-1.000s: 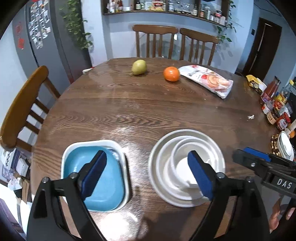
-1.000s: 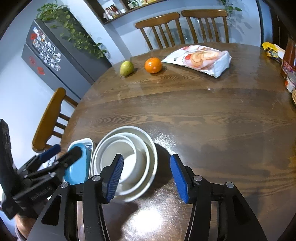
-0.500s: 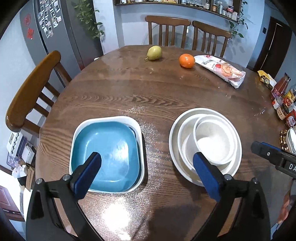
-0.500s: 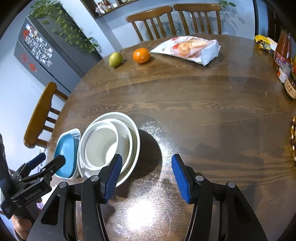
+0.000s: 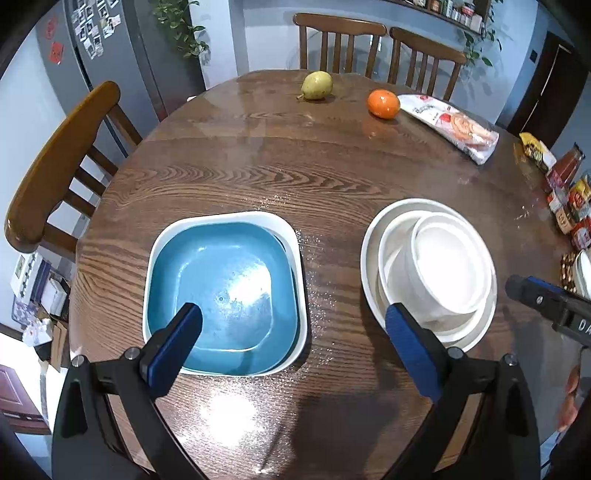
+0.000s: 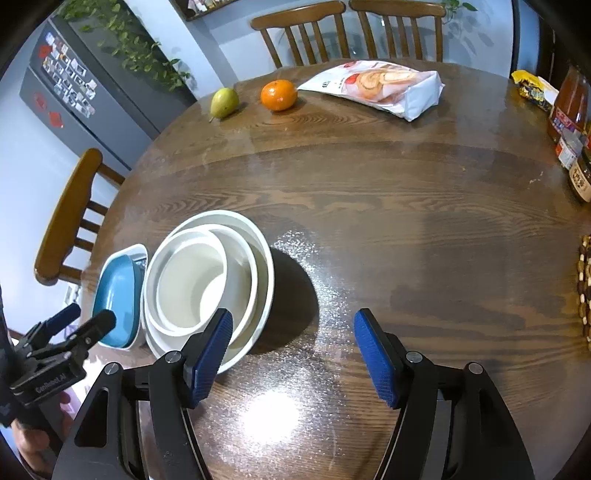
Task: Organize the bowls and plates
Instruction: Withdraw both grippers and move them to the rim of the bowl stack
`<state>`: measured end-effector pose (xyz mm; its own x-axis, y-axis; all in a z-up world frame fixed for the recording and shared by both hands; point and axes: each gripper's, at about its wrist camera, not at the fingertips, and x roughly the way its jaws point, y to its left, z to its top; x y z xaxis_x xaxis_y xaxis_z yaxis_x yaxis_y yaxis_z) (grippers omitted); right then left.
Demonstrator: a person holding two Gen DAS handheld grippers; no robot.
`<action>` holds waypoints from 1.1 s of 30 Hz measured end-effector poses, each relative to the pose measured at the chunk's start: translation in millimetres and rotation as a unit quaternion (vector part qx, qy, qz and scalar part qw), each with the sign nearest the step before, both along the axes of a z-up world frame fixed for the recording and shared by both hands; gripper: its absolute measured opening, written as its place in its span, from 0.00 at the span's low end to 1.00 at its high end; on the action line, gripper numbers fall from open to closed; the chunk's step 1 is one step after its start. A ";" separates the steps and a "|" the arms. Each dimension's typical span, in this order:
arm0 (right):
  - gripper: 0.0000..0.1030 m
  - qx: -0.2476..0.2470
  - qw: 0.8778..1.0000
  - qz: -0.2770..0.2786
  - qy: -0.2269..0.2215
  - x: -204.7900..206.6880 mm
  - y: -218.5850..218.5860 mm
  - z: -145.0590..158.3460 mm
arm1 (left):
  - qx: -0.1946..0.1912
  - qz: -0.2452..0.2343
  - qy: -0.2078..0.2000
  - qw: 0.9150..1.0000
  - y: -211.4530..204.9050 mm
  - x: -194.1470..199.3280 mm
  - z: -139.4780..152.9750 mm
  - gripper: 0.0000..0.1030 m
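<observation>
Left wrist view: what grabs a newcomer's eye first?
The blue square dish nested in a white square one sits near the table's front edge, framed by the open left gripper. Beside it, toward the right gripper, stands a stack of round white bowls. Far across the wooden table lie a pear and an orange.

We see a round dark wooden table (image 5: 258,177) with glare from a lamp, wooden chairs (image 5: 55,177) around it, pale blue walls (image 5: 258,40), a grey fridge (image 6: 92,99) with magnets, and hanging plants (image 5: 177,29).
</observation>
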<state>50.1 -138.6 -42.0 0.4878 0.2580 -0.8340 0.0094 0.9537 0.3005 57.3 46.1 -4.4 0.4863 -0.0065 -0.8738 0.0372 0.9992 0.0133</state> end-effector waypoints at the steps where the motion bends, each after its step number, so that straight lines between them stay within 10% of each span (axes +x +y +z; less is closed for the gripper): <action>1: 0.68 0.001 1.000 0.000 -0.001 0.3 -0.2 0.3 | 0.000 -0.003 0.001 1.000 -0.6 0.3 -0.1 0.96; 33: 0.68 0.040 0.997 -0.029 0.053 27.6 -12.1 -35.8 | 0.006 -0.035 0.075 0.997 -1.7 50.3 -22.6 0.95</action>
<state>77.7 -150.7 -77.8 0.4131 0.2991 -0.8602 0.0995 0.9241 0.3691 107.7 44.4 -27.0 0.3498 -0.0253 -0.9365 0.1087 0.9940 0.0137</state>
